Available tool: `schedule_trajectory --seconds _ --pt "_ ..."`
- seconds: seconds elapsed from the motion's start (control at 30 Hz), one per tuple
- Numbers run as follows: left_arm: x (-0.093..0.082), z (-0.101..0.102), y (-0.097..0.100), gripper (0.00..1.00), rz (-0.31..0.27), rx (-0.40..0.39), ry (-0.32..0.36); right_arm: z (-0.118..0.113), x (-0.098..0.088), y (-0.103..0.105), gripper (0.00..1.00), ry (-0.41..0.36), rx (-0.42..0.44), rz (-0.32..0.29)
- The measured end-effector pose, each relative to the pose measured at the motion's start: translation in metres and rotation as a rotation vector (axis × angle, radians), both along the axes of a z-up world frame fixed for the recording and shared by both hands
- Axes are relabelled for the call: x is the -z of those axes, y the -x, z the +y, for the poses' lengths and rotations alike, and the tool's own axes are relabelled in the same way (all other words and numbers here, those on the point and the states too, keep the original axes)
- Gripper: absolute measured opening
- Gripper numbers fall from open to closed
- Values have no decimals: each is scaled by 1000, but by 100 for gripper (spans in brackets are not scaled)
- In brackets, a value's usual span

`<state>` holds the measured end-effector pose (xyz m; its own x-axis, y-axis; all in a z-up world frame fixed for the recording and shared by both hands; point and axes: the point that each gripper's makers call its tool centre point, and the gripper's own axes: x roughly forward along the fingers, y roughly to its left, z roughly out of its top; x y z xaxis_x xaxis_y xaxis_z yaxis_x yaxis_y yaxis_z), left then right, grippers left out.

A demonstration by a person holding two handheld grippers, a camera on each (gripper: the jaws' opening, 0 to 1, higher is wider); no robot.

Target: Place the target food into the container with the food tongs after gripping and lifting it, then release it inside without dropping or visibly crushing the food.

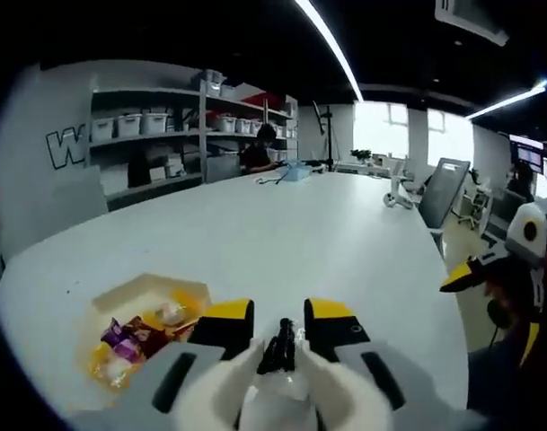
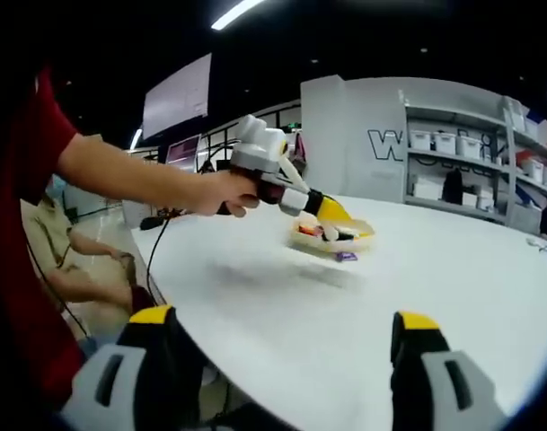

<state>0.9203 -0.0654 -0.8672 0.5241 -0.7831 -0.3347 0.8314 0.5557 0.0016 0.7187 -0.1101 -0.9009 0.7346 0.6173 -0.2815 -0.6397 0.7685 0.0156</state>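
A shallow pale container (image 1: 134, 294) sits on the white table to the left of my left gripper (image 1: 279, 314). It holds wrapped snacks, among them a purple packet (image 1: 120, 334) and a white piece (image 1: 172, 312). The yellow-tipped jaws are drawn in on a narrow black item (image 1: 280, 346) that looks like the food tongs. In the right gripper view a person's hand holds that left gripper (image 2: 331, 211) just above the container (image 2: 331, 238), tip pointing down at it. My right gripper (image 2: 285, 323) stands open and wide over the near table, with nothing between its jaws.
A purple packet (image 2: 346, 257) lies on the table (image 2: 453, 287) beside the container. Shelves with white bins (image 1: 147, 126) line the far wall. A seated person (image 1: 260, 153) works at the far end. Another person's red sleeve (image 2: 39, 171) fills the left side. A grey chair (image 1: 444, 189) stands at the table's right.
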Motion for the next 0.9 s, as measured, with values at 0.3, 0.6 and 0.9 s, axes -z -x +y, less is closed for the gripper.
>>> schedule_trajectory --seconds 0.3,0.6,0.9 --pt "-22 36 -36 21 -28 -94 -2 2 1 -2 99 7 -7 5" --pt "-33 54 -60 21 -54 -157 -22 0 3 -2 99 9 -4 15" --pt "-39 68 -68 24 -132 -199 -31 -1 3 -3 99 14 -4 19"
